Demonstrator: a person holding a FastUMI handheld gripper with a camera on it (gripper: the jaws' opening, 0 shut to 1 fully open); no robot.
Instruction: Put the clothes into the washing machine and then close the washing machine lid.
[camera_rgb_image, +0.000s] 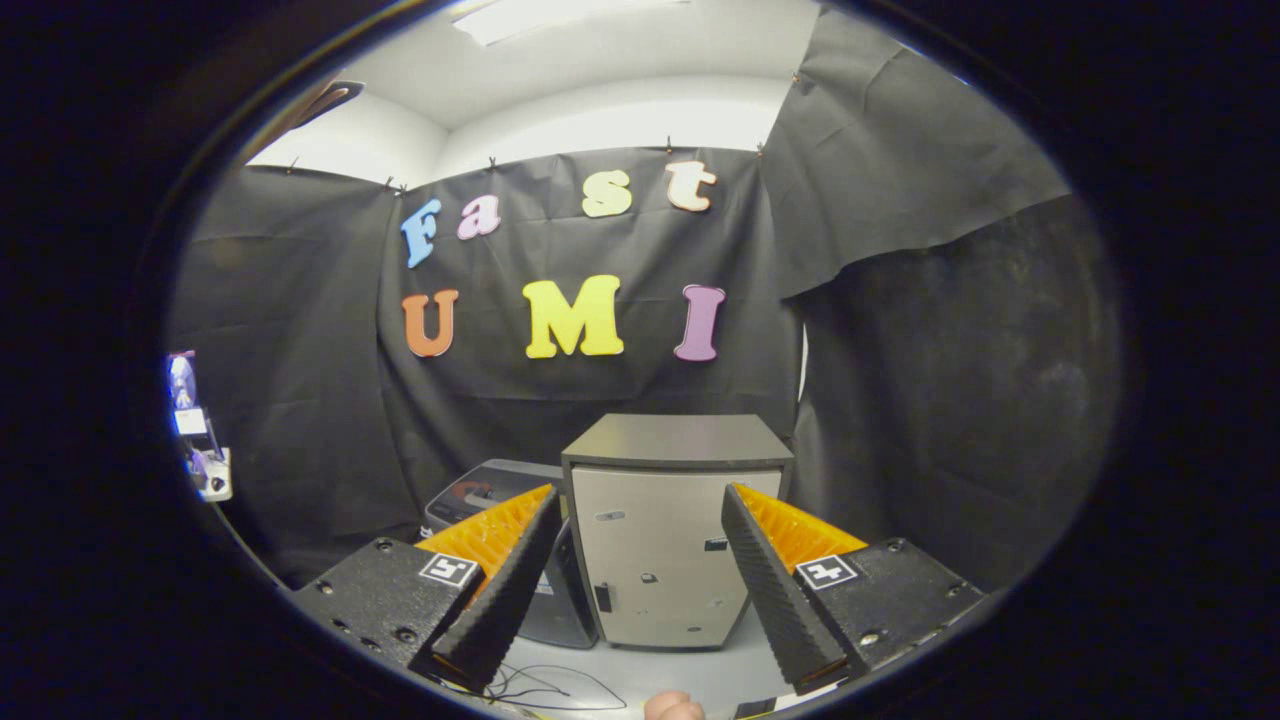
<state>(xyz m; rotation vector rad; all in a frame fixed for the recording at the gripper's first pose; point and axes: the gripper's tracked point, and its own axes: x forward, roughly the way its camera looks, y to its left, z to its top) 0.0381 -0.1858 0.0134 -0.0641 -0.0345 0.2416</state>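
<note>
Jaws (640, 590) spread wide, gripping nothing — held level above the white worktop (700, 672). Straight ahead, framed between the two fingers, stood the grey boxy washing machine (672, 530), upright, lid apparently down. Just left of it, half hidden behind the left finger (505, 585), sat a darker appliance (490, 490). Couldn't spot any clothes — probably lower or off to a side.

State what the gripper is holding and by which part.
Nothing is held. The gripper is open, its fingers spread apart in the air, with the grey cabinet standing beyond them on the table.
</note>
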